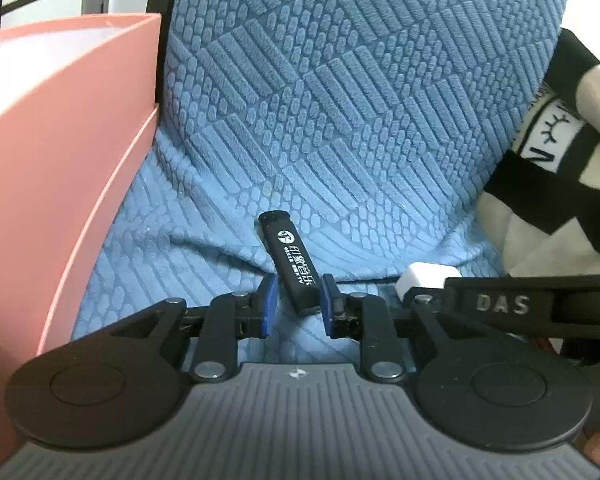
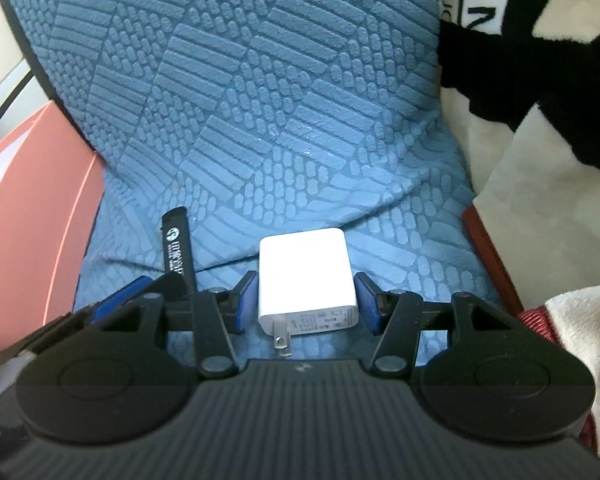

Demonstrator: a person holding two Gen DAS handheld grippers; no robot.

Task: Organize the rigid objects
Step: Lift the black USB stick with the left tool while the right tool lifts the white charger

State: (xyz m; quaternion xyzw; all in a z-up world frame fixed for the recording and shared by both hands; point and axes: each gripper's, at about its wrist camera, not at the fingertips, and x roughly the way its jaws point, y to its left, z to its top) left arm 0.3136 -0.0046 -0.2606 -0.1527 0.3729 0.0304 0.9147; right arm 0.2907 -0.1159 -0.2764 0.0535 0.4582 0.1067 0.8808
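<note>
Since the left gripper (image 1: 296, 300) stands spread around the black lighter (image 1: 290, 262) without pinching it, and the right gripper (image 2: 306, 300) likewise brackets the white charger (image 2: 308, 276) loosely, centre each before squeezing, then lift toward the pink box (image 1: 60, 140) at left.

**What you can't really make out here**

In the left wrist view the white charger (image 1: 428, 276) at mid right is mostly tucked behind the right gripper's arm, only a corner pokes out. The pink bin (image 1: 60, 152) runs off the left edge, so its inside never shows. The lighter (image 1: 292, 262) has white print, too small to read. The black and cream blanket (image 1: 556, 184) is cut by the right edge.

In the right wrist view the lighter's lower end sinks behind the left gripper (image 2: 140, 296) at lower left. Markings on the charger's plug face are probably ratings, too blurry to tell. A red thing (image 2: 490, 256) at the right edge is half under the blanket.
</note>
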